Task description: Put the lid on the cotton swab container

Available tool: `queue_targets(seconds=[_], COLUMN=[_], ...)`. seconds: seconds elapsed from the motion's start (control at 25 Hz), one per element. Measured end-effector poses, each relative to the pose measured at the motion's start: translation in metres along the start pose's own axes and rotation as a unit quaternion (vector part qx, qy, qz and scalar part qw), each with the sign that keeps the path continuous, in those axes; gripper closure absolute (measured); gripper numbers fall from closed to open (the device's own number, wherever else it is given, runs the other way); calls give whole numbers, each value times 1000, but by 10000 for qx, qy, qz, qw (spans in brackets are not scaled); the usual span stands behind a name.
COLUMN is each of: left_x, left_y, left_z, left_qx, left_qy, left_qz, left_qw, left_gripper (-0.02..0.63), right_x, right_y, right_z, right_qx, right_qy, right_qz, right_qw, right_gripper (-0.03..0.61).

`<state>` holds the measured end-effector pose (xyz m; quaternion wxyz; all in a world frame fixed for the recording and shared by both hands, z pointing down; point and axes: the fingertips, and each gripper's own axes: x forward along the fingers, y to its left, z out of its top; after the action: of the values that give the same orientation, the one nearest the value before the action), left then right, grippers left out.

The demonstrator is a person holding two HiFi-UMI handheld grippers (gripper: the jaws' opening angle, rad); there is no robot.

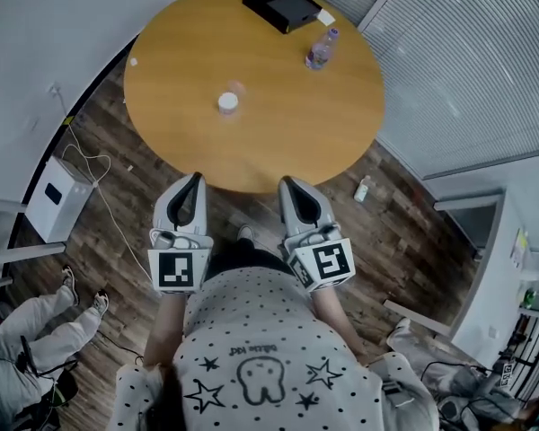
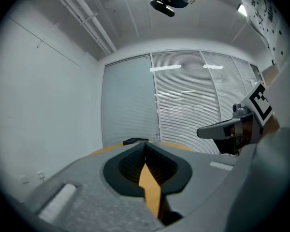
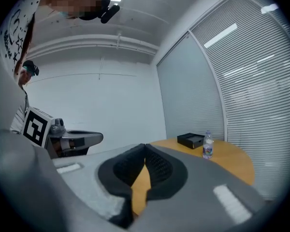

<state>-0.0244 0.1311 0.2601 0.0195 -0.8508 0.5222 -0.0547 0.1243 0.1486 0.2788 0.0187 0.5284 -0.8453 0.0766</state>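
Tools first: your left tool (image 1: pixel 196 180) and right tool (image 1: pixel 286 184) were both pressed together at the tips, with nothing pinched in either one. Both gripper views showed the pads meeting with no gap. You held them side by side, pointing pretty much level, with the tips right about at the near rim of the round wooden counter (image 1: pixel 278 124).

The small white round thing (image 1: pixel 227 102) sat out on the counter well apart from both tools, roughly mid-counter and a bit left of centre. It lay ahead of the gap between the tools, closer to the left tool's line than the right's. Looked like a lid to me, but it was too small to say for sure. A faint clear pinkish thing (image 1: pixel 239 88) stood just beside it on the far side, and I couldn't make out what it was.

Further back, a black box (image 1: pixel 283 5) lay at the far edge, and a water bottle (image 1: pixel 321 50) stood upright near it.
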Motion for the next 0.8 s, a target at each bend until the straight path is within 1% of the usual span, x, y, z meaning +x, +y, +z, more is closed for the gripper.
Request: queue_targets(seconds=[0.16,0.44,0.52,0.68,0.8], left_x=[20,37,42,50,62], left_y=[-7,0,6,26,42], left_z=[1,-3,-3,-7,-9], left_qx=[131,87,97,-64,-93], left_qy=[-25,11,6,52,98], left_qz=[18,99,110,181,172], left_qw=[9999,9999,9999,9998,9998], left_gripper=[603,603,603,603,603], right_x=[8,27,34,52,70], right_y=[-16,-25,-26,-24,-25], right_z=[-5,-10,-10,-9,-6], right_qx=[50,148,171,176,188], right_qy=[89,176,178,215,242], right_qz=[104,169,163,153,117], right_qw=[9999,9996,9996,9995,9995], right_gripper=[574,574,574,574,574])
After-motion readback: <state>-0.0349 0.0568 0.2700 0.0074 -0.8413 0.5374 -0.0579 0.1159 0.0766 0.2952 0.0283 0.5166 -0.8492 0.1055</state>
